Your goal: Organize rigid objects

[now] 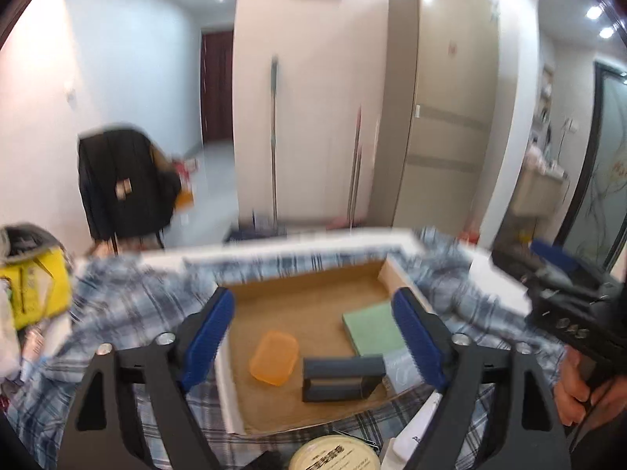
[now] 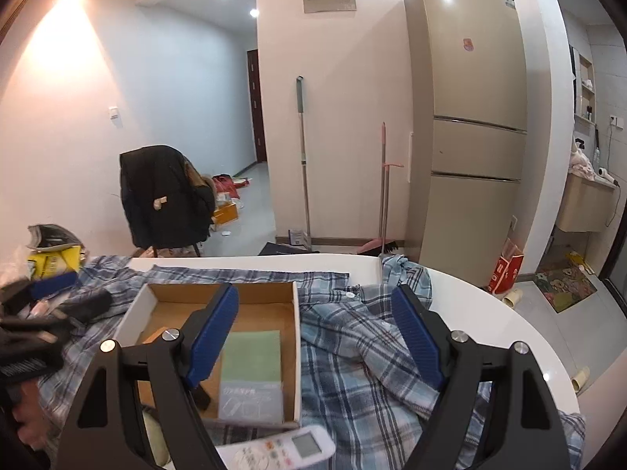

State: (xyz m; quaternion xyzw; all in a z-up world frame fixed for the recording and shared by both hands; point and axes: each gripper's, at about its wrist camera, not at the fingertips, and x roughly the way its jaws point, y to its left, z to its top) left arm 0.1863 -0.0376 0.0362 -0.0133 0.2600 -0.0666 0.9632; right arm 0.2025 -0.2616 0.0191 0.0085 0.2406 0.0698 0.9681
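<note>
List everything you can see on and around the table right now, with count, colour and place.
cardboard box: one, white outside, brown inside, on the table
orange case: one, orange, in the box, left
dark grey block: one, dark grey, in the box, front
green booklet: one, green, in the box, right
plaid shirt: one, blue-white, spread on the table
remote control: one, white, in front of the box
round tin: one, cream, in front of the box
fridge: one, beige, beyond the table
left gripper: black, blue pads, open over the box
right gripper: black, blue pads, open, empty
</note>
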